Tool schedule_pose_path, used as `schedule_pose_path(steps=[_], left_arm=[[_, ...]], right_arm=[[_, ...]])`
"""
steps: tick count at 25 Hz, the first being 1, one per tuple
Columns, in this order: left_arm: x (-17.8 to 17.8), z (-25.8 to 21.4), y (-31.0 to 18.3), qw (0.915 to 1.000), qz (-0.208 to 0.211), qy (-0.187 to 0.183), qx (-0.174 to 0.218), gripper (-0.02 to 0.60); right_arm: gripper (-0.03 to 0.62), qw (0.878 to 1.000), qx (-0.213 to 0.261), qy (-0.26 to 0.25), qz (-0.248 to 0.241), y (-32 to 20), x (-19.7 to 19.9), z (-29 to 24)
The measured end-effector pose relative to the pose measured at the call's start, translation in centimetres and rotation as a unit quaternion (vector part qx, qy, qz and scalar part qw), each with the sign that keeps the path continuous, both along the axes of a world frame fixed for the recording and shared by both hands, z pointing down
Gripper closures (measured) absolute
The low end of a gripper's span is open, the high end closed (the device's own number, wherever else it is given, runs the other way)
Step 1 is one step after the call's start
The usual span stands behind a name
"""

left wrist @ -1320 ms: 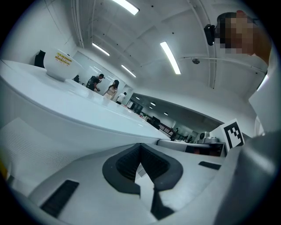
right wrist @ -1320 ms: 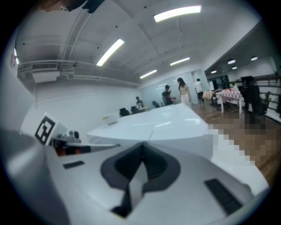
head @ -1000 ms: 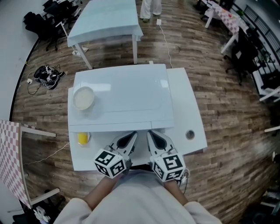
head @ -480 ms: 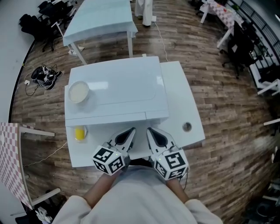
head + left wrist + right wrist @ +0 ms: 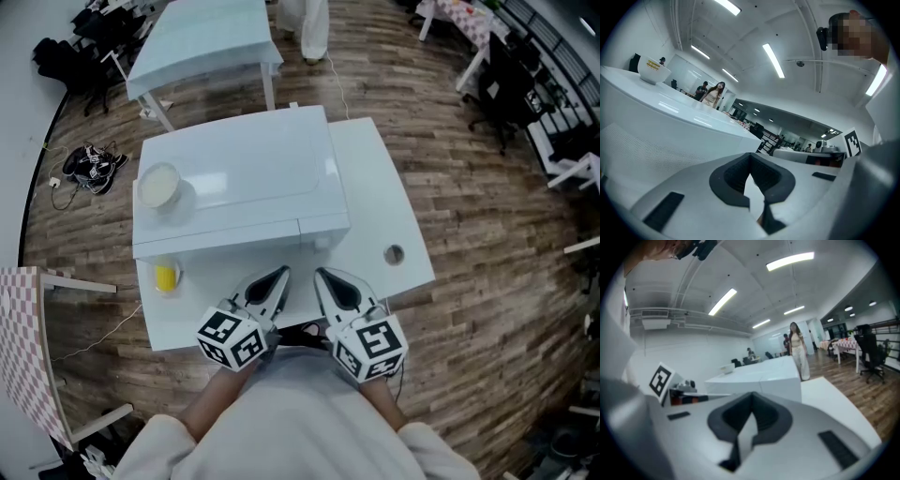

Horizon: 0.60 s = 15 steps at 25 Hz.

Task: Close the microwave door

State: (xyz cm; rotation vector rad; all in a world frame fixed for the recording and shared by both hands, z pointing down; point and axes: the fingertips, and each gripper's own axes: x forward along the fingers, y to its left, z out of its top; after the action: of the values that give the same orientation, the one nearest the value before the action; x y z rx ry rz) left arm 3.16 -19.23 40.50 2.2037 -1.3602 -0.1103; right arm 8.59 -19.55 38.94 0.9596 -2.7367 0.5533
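White table (image 5: 380, 197) on wood floor: one microwave (image 5: 234, 183) (bowl (image 5: 157, 185) on top); left gripper (image 5: 277, 275), right gripper (image 5: 324, 276), each with jaws closed, holding nothing.

I see my right gripper (image 5: 750, 409) low in the picture. Its two grey jaws are pressed together, and nothing sits between them. Just past them stands the white microwave (image 5: 761, 377), a big box with a thin line down its front. It sits on a white table (image 5: 834, 401). To the left I see a black-and-white marker cube (image 5: 661, 379). Far back, a person (image 5: 797, 352) stands on the wood floor (image 5: 855, 376). Long lights (image 5: 790, 261) shine on the ceiling above.
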Motion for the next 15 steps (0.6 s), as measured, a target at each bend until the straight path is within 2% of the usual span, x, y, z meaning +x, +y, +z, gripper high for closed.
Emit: schedule_pose_path(steps=[15], left_arm=[[1.6, -0.7, 2.5, 1.0000, 0.003, 0.000, 0.006, 0.568]], right_arm=[[0.571, 1.000, 0.002, -0.003, -0.001, 2.4, 1.6, -0.1]])
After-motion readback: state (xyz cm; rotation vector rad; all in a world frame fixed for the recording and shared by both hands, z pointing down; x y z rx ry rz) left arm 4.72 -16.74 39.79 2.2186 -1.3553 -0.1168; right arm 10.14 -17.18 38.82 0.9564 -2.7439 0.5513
